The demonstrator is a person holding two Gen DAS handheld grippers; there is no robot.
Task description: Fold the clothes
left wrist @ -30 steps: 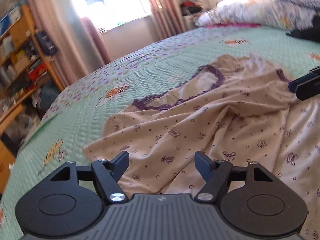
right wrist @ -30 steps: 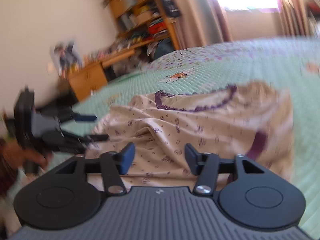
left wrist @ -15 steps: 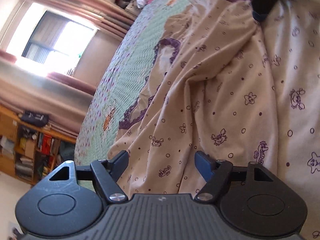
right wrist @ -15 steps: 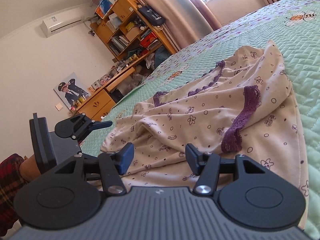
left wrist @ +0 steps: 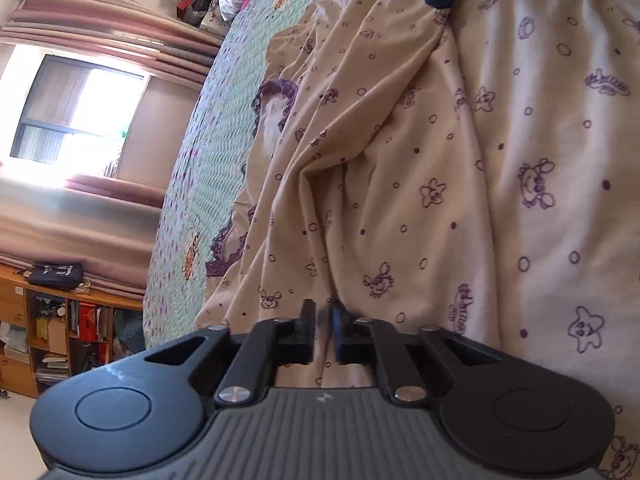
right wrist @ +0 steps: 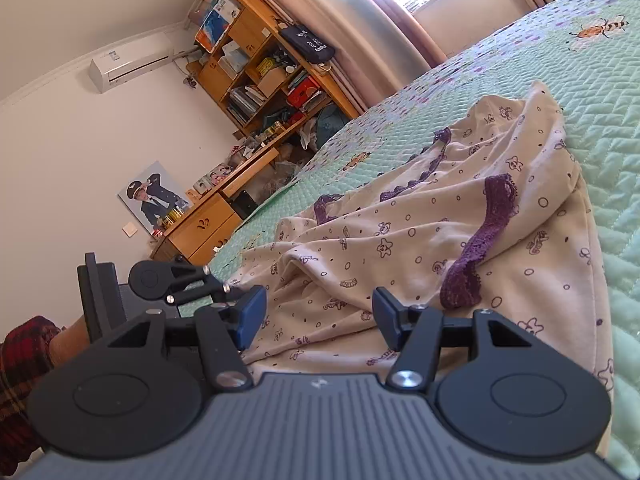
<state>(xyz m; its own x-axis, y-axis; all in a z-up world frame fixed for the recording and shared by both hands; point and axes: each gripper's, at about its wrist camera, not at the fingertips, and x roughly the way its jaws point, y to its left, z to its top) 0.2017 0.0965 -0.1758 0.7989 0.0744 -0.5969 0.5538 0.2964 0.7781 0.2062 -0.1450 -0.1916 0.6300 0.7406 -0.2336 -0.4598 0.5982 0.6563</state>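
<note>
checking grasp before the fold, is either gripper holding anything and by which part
The left gripper is shut on the cream printed garment, pinching a raised fold near its edge. The right gripper is open, holding nothing.

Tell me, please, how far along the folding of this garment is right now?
Barely begun. Done: no fold shows; the cream printed garment lies rumpled on the green quilt. In hand: the left tongs are shut on its near edge. Left: the right tongs are open and hold nothing, and every fold remains.

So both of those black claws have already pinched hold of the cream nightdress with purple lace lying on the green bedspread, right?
Not both. The left gripper is shut on the nightdress, as the left wrist view shows. The right gripper is open above the cloth, as the right wrist view shows. The rest is right, green bedspread included.
</note>
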